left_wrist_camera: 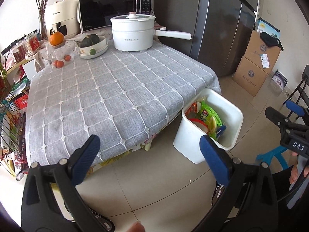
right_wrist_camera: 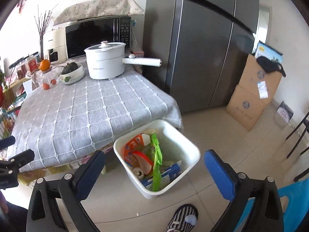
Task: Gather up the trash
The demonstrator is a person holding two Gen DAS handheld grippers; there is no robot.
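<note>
Around: electric pot on checked tablecloth, fridge behind.
Bin: white trash bin with wrappers, on floor ahead of right gripper.
Fingers: left gripper and right gripper both spread wide, holding nothing.

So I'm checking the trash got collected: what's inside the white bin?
The white bin holds a green snack bag, an orange carton and a blue box. Anything beneath them is hidden.

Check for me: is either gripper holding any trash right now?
No: both the left gripper and right gripper are open and empty above the white bin.
</note>
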